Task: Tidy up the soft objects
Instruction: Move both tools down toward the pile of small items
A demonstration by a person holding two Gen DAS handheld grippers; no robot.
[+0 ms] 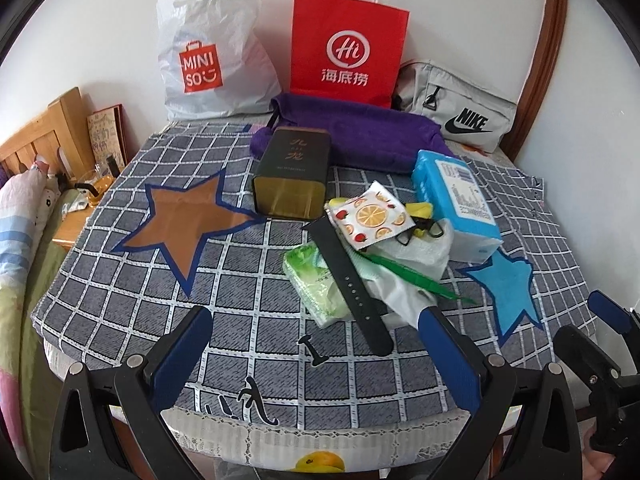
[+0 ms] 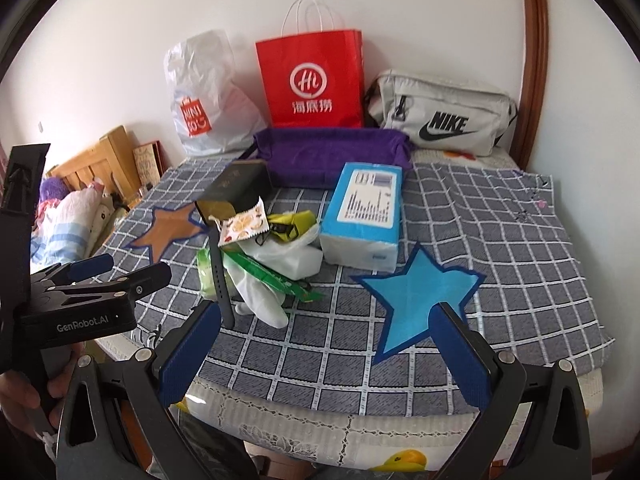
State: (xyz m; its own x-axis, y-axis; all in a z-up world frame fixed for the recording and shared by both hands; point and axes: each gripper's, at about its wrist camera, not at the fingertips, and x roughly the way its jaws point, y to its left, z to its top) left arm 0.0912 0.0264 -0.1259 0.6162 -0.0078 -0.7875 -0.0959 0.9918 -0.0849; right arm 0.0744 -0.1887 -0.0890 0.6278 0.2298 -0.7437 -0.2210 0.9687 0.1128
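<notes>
I am holding both tools back at the near edge of the table point(image 1: 100, 280), so the whole pile is staying in view. The left gripper point(image 1: 316, 344) is spread wide and empty; the right gripper point(image 2: 328, 344) likewise. The clutter is sitting at 12 o'clock from the left tool and 11 o'clock from the right: one watch strap point(image 1: 348, 276), one green tissue pack point(image 1: 316, 284), one fruit-print pouch point(image 1: 370, 216), one white plastic bag point(image 2: 260, 300), one blue tissue pack point(image 1: 456, 204), one dark tin point(image 1: 292, 172). Beyond them lies one purple cloth tray point(image 2: 332, 156), probably the bin for soft items. Two paper stars, brown point(image 1: 188, 220) and blue point(image 2: 416, 292), are likely marking spots.
</notes>
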